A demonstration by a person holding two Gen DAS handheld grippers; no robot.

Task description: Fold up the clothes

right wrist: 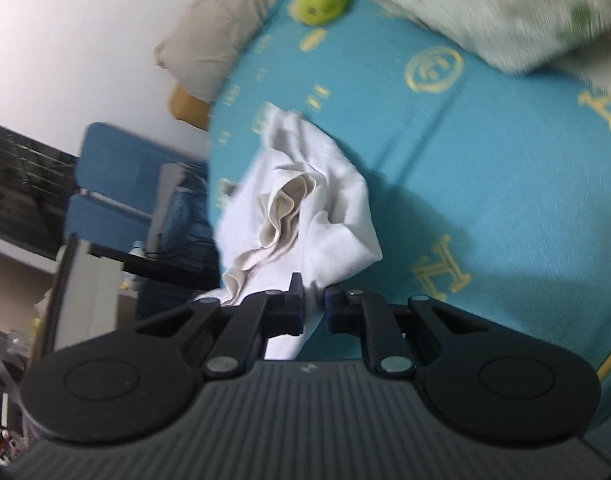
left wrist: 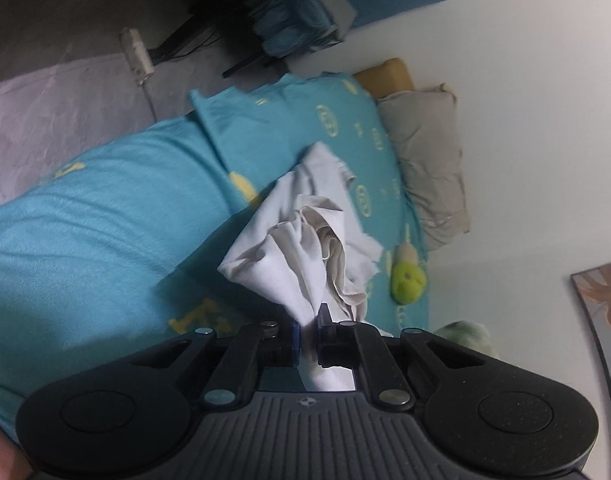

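White garment (left wrist: 301, 240): bunched, unfolded, apparently lifted off bed (left wrist: 85, 240); left gripper (left wrist: 309, 332) and right gripper (right wrist: 314, 304) fingers clamped on it.

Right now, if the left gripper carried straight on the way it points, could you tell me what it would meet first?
The white garment: the left gripper already has its jaws shut on it, and bunched folds hang directly ahead. Beyond lies the teal bedspread, though depth is unclear.

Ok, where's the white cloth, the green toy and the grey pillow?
white cloth (left wrist: 293, 240), left wrist view, bunched middle folds.
green toy (left wrist: 407, 282), left wrist view, round green body.
grey pillow (left wrist: 429, 152), left wrist view, middle of its face.
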